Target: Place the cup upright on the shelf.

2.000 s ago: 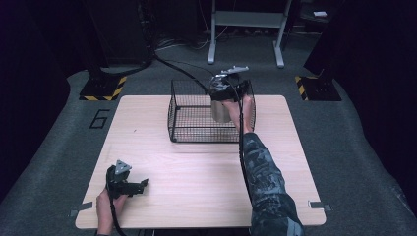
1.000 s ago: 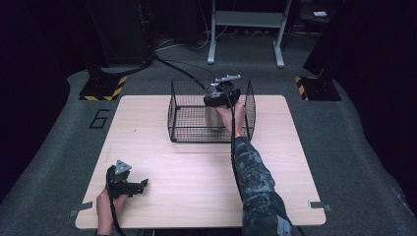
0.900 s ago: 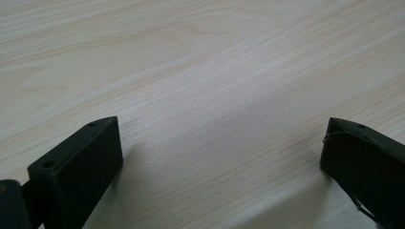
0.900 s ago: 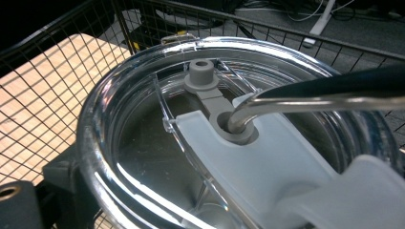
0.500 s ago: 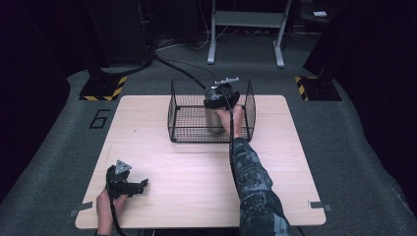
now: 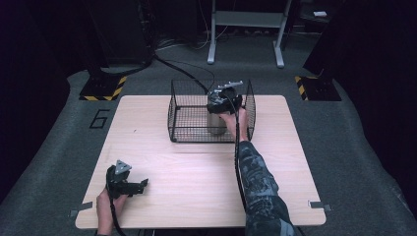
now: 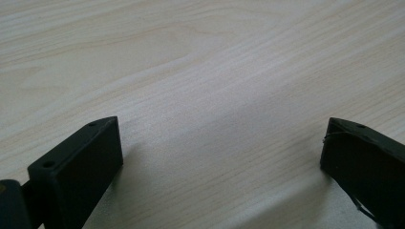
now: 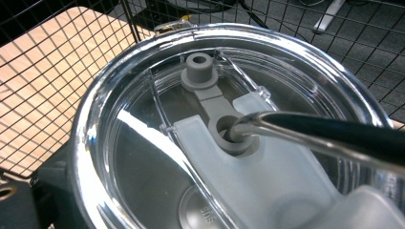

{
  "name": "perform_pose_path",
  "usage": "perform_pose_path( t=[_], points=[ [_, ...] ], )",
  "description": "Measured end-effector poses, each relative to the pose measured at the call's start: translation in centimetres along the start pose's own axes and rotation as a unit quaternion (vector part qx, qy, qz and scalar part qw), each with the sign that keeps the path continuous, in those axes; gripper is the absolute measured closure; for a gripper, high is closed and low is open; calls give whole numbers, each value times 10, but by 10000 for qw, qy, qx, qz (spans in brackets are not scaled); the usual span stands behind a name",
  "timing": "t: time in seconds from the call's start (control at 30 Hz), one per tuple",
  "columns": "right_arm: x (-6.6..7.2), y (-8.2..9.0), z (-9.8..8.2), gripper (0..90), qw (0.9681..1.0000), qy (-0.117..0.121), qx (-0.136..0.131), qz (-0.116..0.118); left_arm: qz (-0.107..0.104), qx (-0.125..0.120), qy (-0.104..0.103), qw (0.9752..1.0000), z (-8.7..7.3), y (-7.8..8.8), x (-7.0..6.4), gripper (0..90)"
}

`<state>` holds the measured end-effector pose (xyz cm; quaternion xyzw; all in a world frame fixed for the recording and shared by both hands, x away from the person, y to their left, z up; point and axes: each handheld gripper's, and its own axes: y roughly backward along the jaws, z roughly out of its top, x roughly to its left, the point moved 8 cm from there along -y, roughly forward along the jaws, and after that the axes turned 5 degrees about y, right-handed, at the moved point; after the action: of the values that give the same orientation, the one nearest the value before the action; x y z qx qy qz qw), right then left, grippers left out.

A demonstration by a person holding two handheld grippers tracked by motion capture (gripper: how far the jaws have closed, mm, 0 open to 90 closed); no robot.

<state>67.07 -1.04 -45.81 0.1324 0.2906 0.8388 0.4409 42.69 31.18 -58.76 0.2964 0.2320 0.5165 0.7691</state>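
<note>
High view: right gripper (image 6: 222, 102) grips an upright steel tumbler (image 6: 215, 123) inside the wire basket (image 6: 177, 115) at twelve o'clock; left gripper (image 6: 129, 186) rests on the tabletop (image 6: 196, 167) at seven, fingers open, empty.

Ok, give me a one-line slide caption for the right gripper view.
Close-up of a tumbler's clear lid with its grey stopper and a straw, inside a wire basket.

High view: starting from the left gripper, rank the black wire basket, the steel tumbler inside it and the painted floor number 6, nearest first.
1. Painted floor number 6, off the table's left edge, beyond the left gripper.
2. Black wire basket, far middle of the table.
3. Steel tumbler, in the basket's right part, at the right gripper.
</note>
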Motion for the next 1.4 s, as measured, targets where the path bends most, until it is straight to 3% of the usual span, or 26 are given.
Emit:
perform_pose_path(
  t=[0.17, 0.43, 0.7, 0.87, 0.93, 1.03, 1.17, 1.4],
  points=[
    [2, 0, -1, 34, 9999, 126, 40, 36, 0, 1, -1, 10000, 0, 0, 0, 3],
    [0, 1, 2, 31, 9999, -79, 112, -31, -6, 7, 9, 10000, 0, 0, 0, 3],
    [2, 6, 1, 0, 9992, -253, 286, 150, -14, 23, 20, 10000, 0, 0, 0, 2],
    [1, 18, 2, 0, 9991, -211, 251, 256, -10, -28, 90, 10000, 0, 0, -1, 2],
    [3, 23, 4, 0, 9989, -313, 218, 283, -1, -47, 76, 10000, 1, -1, -1, 3],
    [2, 35, 3, 0, 9993, -180, 223, 260, 13, -50, 65, 10000, 1, -1, -1, 2],
    [1, 48, 1, 0, 9992, -247, 180, 238, 3, -50, 68, 10000, 1, -1, -1, 2],
    [3, 73, -8, 0, 9994, -138, 123, 303, -9, -28, 89, 10000, 0, 0, -1, 2]
  ],
)
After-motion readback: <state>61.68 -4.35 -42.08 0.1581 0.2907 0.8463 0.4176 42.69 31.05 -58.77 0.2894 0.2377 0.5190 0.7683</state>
